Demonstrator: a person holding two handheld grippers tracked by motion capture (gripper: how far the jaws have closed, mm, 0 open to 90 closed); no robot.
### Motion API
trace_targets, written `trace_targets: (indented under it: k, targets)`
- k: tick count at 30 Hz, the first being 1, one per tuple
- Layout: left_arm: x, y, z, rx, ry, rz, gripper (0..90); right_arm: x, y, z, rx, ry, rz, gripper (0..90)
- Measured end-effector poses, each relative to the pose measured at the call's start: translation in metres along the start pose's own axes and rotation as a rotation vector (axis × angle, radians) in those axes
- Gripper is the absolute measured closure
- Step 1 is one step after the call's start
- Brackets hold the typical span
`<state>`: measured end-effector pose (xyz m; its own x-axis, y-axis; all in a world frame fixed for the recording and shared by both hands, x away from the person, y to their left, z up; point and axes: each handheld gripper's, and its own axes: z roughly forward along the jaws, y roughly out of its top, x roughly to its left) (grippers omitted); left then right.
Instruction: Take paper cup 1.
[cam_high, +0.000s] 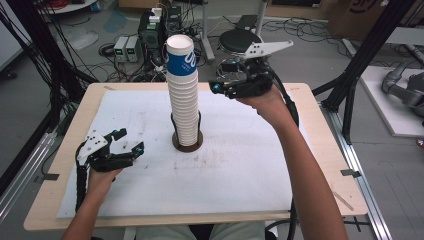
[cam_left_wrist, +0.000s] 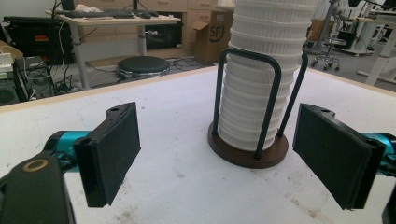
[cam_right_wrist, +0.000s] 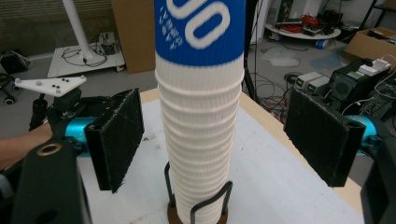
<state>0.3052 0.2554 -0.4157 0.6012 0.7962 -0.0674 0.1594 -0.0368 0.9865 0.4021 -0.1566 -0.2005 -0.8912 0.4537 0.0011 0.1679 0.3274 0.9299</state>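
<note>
Seemingly "00" in white on blue top cup (cam_right_wrist: 201, 28).

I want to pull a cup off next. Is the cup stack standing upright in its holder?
Upright: the cup stack rises straight from the round wire holder, whose rods flank its lower cups, blue-printed cup on top.
</note>
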Motion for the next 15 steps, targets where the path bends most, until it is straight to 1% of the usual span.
trace_targets:
  k: [4, 10, 12, 13, 14, 15]
  targets:
    - [0.001, 0.000, 0.001, -0.001, 0.001, 0.003, 14.8, -0.002, 0.020, 0.012, 0.015, 0.018, -0.008, 20.6]
    - [0.003, 0.000, 0.000, -0.002, 0.005, -0.005, 14.7, -0.002, 0.048, 0.029, 0.019, 0.036, -0.019, 20.6]
    - [0.003, 0.000, 0.000, -0.006, 0.007, -0.004, 14.8, -0.002, 0.055, 0.034, 0.017, 0.042, -0.027, 20.6]
    - [0.003, -0.001, -0.001, -0.005, 0.007, -0.007, 14.7, -0.001, 0.059, 0.037, 0.024, 0.045, -0.033, 20.6]
    - [0.003, -0.001, -0.001, -0.005, 0.007, -0.007, 14.7, -0.001, 0.059, 0.037, 0.024, 0.045, -0.033, 20.6]
    - [0.004, -0.002, -0.002, -0.004, 0.007, -0.008, 14.8, -0.002, 0.064, 0.042, 0.034, 0.046, -0.033, 20.6]
